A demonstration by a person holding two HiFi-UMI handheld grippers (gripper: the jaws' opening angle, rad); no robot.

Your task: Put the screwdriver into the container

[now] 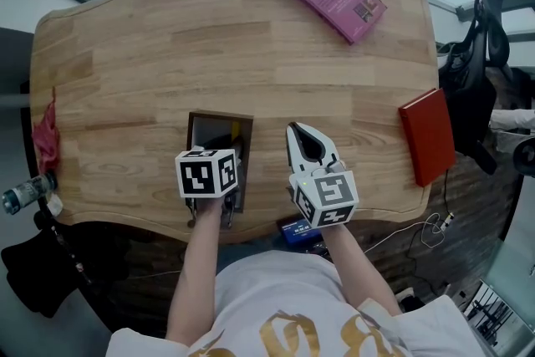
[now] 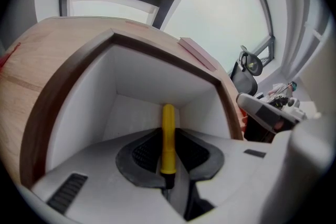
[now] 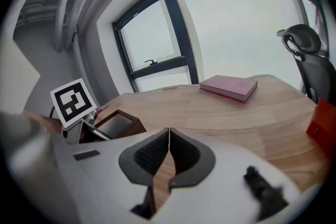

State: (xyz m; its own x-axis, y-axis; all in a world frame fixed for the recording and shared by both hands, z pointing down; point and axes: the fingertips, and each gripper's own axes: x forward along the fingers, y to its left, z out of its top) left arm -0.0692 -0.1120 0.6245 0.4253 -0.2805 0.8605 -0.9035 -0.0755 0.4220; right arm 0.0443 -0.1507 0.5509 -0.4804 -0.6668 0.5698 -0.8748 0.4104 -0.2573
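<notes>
Tongs: L gripper (image 2: 168, 140) is clamped on the screwdriver (image 2: 168, 118), pads pinching the lower end of the yellow handle. R gripper (image 3: 168, 136) has its jaws pressed together w/ nothing btwn them. It hovers over bare table (image 1: 251, 54) just right of the container (image 2: 79, 76).

Screwdriver's handle tip already reaches past the container's brown rim, over the white-lined inside. It's not resting on the floor or walls as far as I can tell.

Risks, my read:
- Let go from this height and the round handle prob bounces or rolls. It could end up propped against the far wall w/ the shaft poking out over the near rim.
- Shaft end points back toward the person, mostly hidden under the jaws. If it's long it may catch the near rim on the way down and tip the tool out.
- Container sits close to the table's near edge in the head view. A bump from L gripper's body could shove it toward that edge.
- R gripper isn't steadying the container, so nothing stops it sliding.

Looks: slim tool, smooth plain yellow plastic handle w/ rounded tip, short dark collar at the base, thin metal shaft barely visible behind it. Likely light, slick surface, rolls easily.
</notes>
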